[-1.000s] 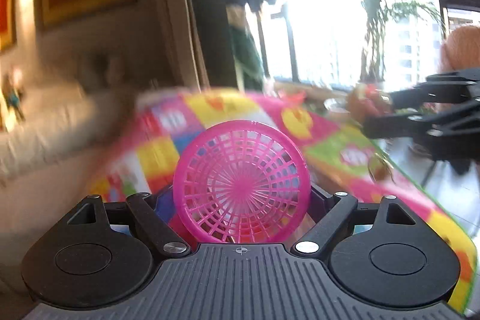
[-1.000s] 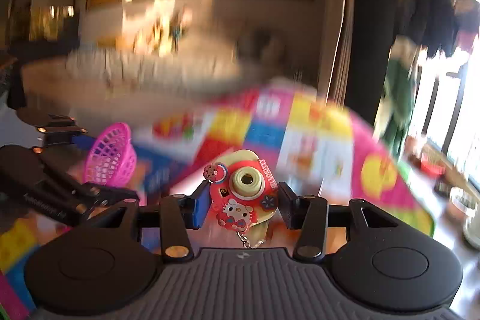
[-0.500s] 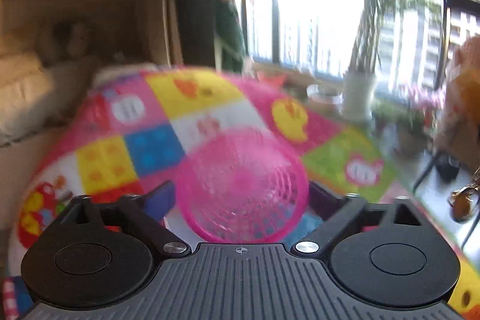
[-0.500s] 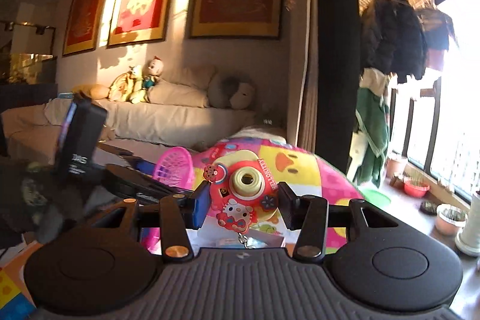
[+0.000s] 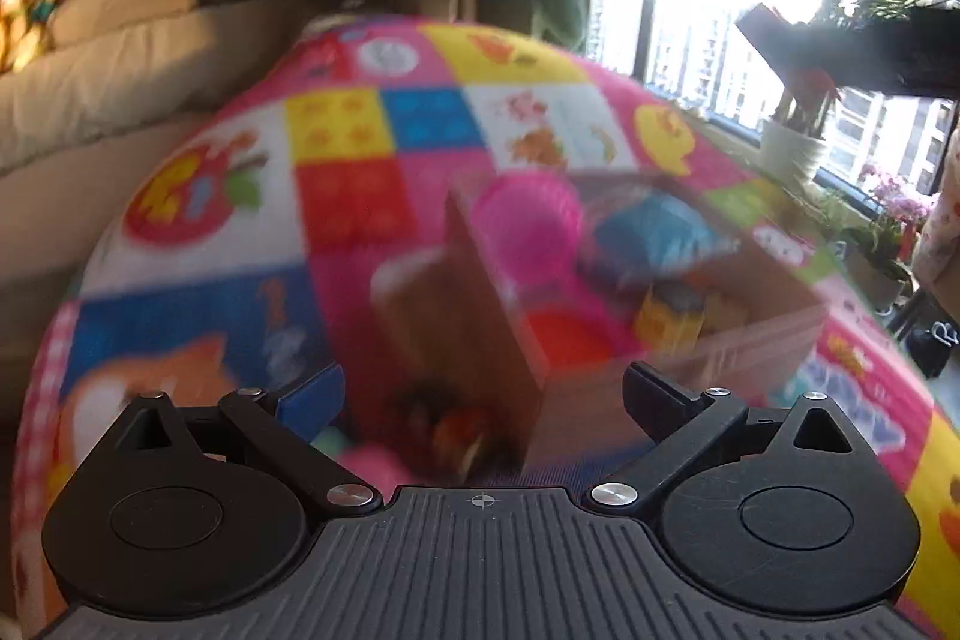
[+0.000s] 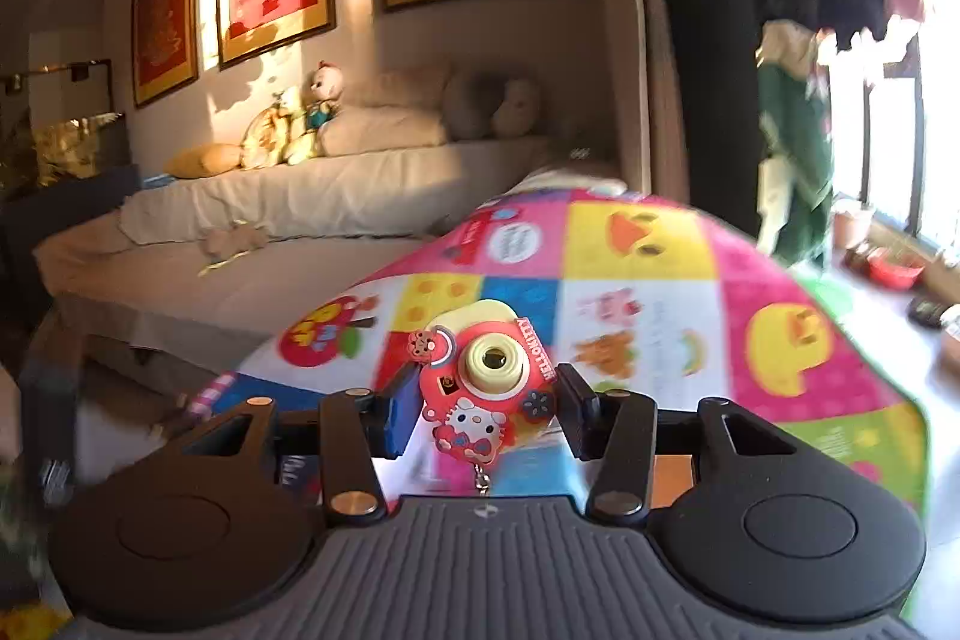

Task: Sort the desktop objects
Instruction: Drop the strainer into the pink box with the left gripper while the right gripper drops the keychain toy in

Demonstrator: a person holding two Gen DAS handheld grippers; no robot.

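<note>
In the blurred left wrist view a brown cardboard box point(image 5: 510, 340) stands on the colourful play mat point(image 5: 360, 148). The pink mesh basket point(image 5: 528, 226) lies inside it with several other toys, among them a blue one point(image 5: 654, 232) and a yellow one point(image 5: 669, 319). My left gripper point(image 5: 483, 394) hangs over the box's near corner, its jaws still opening and nothing between them. In the right wrist view my right gripper point(image 6: 486, 406) is shut on a red toy camera point(image 6: 480, 382) with a pale yellow lens and a small chain, held above the mat point(image 6: 648, 256).
A few small blurred toys point(image 5: 456, 436) lie on the mat just before the box. A sofa point(image 6: 300, 208) with cushions and soft toys runs along the left. Potted plants point(image 5: 792, 148) and a window line the right side. Part of the other gripper point(image 5: 852, 46) shows at upper right.
The left gripper opened and let go of the pink basket, which now lies in the cardboard box. The left gripper dropped lower. The right gripper carried the toy camera sideways, still shut on it.
</note>
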